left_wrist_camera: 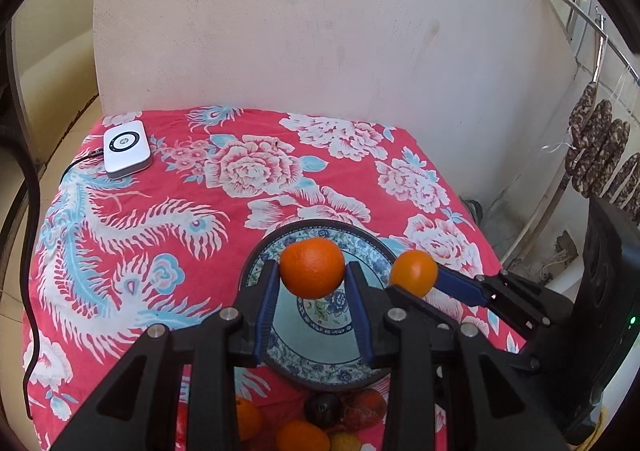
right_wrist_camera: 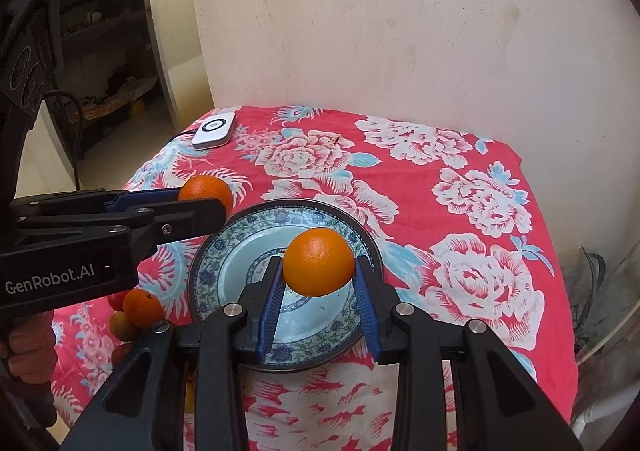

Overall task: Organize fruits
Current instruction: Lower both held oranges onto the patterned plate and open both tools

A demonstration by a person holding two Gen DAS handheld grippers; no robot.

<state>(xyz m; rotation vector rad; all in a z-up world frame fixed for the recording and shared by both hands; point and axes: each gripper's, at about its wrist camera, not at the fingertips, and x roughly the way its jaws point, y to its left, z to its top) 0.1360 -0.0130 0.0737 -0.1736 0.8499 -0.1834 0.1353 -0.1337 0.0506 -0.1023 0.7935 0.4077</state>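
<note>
I am holding one round orange fruit (left_wrist_camera: pixel 312 268) in the left gripper (left_wrist_camera: pixel 313 283), fingers closed on its sides above the blue-patterned ceramic plate (left_wrist_camera: pixel 320 367); right gripper (right_wrist_camera: pixel 319 285) likewise pinching another orange (right_wrist_camera: pixel 319 261); firm, rollable, bruisable; gripping at the widest girth.

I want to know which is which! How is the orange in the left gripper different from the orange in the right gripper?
The left gripper holds its orange above the plate's far rim; the right gripper holds its orange nearer the middle of the plate. In the left wrist view, the left orange looks bigger than the right one. Both are round, bright orange, and clamped between blue pads.
</note>
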